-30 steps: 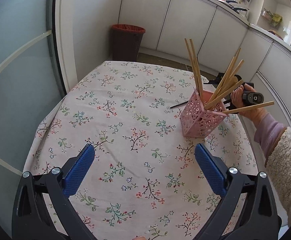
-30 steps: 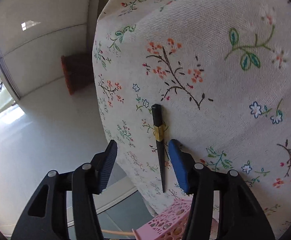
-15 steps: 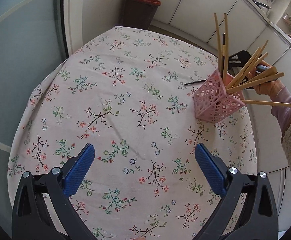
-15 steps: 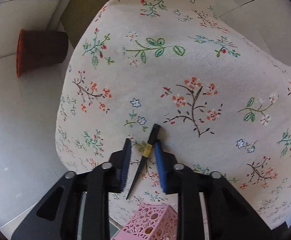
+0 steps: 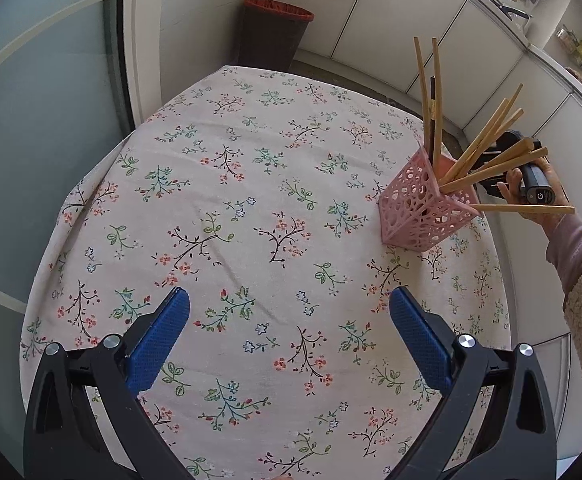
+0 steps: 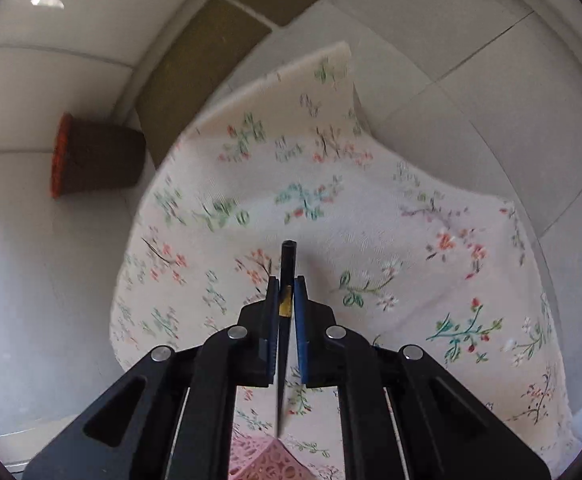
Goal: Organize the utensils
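Observation:
A pink perforated holder (image 5: 425, 210) stands at the right of the floral table, with several wooden chopsticks (image 5: 487, 160) fanned out of it. A black chopstick (image 5: 435, 120) with a gold band stands upright in it behind the wooden ones. My right gripper (image 6: 286, 292) is shut on this black chopstick (image 6: 287, 264), holding it upright with its thin tip just above the holder's rim (image 6: 269, 460). The right gripper's body (image 5: 531, 184) and the hand show behind the holder. My left gripper (image 5: 289, 336) is open and empty above the near middle of the table.
The round table wears a floral cloth (image 5: 251, 208). A dark bin (image 5: 273, 34) with a red rim stands on the floor beyond the table; it also shows in the right wrist view (image 6: 95, 156). White cabinets (image 5: 391, 28) line the far wall. A glass panel (image 5: 31, 100) is at the left.
My right gripper closed on the black chopstick lying on the cloth, lifted it and swung it upright over the pink holder. My left gripper stayed open and shifted its view slightly.

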